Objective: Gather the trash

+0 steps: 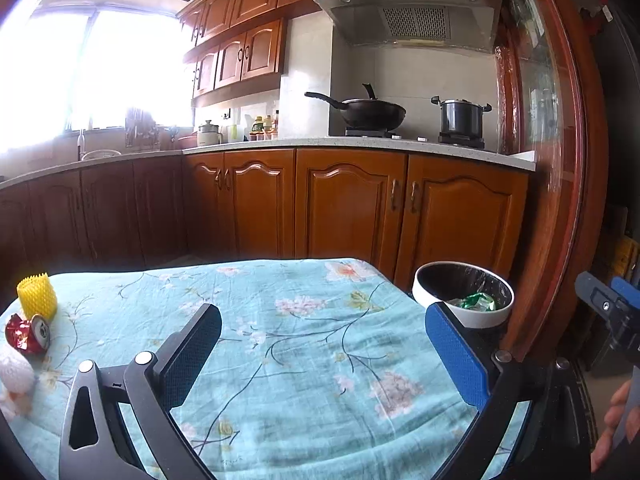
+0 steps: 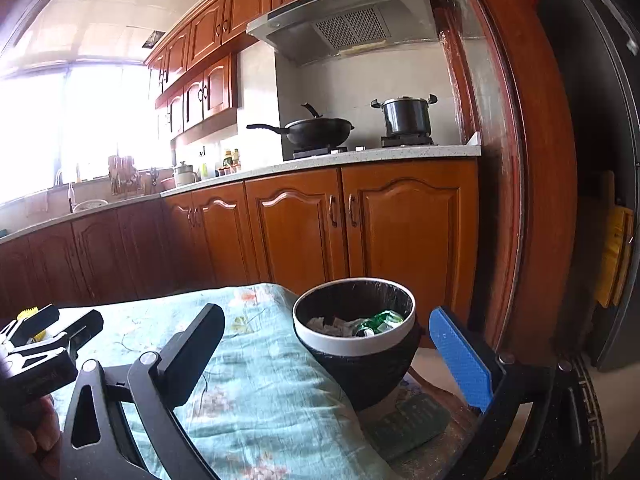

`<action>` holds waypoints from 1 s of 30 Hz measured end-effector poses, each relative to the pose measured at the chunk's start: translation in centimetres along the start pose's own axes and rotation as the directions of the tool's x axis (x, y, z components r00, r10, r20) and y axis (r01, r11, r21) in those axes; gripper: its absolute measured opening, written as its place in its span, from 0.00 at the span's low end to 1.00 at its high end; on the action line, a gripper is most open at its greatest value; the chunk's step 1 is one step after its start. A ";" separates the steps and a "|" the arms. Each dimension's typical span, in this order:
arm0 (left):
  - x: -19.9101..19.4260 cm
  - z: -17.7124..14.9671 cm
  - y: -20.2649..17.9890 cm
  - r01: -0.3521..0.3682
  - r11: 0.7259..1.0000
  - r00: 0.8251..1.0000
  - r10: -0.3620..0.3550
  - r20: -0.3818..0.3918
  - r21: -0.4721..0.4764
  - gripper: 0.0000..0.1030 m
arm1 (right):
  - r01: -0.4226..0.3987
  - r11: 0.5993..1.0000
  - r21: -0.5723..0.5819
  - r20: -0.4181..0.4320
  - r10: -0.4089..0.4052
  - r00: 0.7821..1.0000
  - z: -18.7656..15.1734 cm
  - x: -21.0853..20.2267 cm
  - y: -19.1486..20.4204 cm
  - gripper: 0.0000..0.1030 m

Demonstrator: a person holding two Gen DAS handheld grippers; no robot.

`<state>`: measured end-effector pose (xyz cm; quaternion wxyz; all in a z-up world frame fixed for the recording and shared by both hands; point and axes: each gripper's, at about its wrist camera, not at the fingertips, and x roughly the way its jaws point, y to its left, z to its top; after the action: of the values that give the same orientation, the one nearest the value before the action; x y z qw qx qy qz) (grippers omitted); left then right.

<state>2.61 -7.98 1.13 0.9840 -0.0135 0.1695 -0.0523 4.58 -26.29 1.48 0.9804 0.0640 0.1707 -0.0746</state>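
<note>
The left gripper (image 1: pixel 322 354), jaws wide and empty, was nearer the crushed can (image 1: pixel 28 336) lying far to its left, while the right gripper (image 2: pixel 326 354) stood equally wide by the bin (image 2: pixel 354 340).

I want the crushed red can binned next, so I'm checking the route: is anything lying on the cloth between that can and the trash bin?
Nothing visible lies between them. The crushed red can sits at the cloth's left edge, touching the yellow foam net; the trash bin stands off the right edge. The tablecloth between is bare.
</note>
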 end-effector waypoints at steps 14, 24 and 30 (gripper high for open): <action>0.4 -0.3 -0.8 -0.019 0.997 1.000 0.021 -0.022 0.081 0.99 | 0.032 0.999 0.002 -0.055 -0.032 0.998 -2.9 -0.1 0.1 1.00; 1.4 -0.4 0.4 -0.030 0.997 0.999 0.032 -0.025 0.072 0.99 | 0.028 1.000 0.001 -0.019 -0.028 0.999 -2.8 -0.5 0.0 1.00; 1.5 -0.6 0.8 -0.021 0.997 1.000 0.022 -0.018 0.076 0.99 | 0.020 1.000 0.001 -0.009 -0.020 1.000 -2.7 -0.7 0.0 1.00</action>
<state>3.86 -7.35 0.06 0.9827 0.0262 0.1768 -0.0483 3.09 -25.81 -0.83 0.9788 0.0634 0.1757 -0.0841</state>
